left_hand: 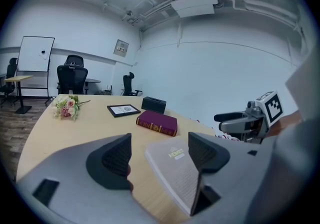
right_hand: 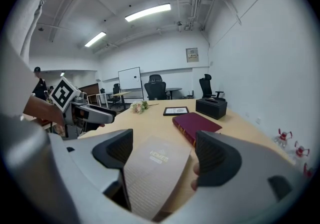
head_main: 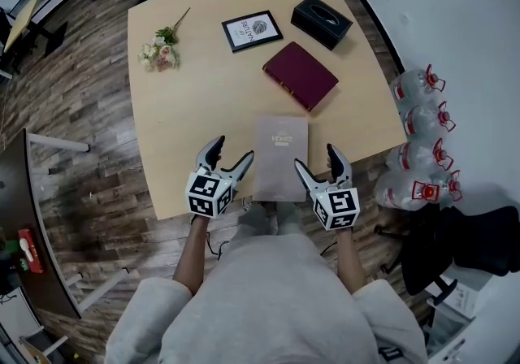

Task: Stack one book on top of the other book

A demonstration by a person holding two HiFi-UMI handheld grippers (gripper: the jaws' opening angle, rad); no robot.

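Now at approach step, pickup not yet made. Grey book (head_main: 281, 155) lies flat at near edge of bench (head_main: 187, 119). Maroon book (head_main: 300, 75) lies further in toward far right corner, well apart.

Left gripper (head_main: 233, 151) sits just beside grey book's left edge, right gripper (head_main: 318, 158) just beside its right edge. Both spread wide, nothing pinched, pads clear of cover. Both point forward and slightly down, forearms reaching in over near edge.

Next move likely calls for gripping grey book's long edges, lifting level, carrying over maroon book, squaring on top.
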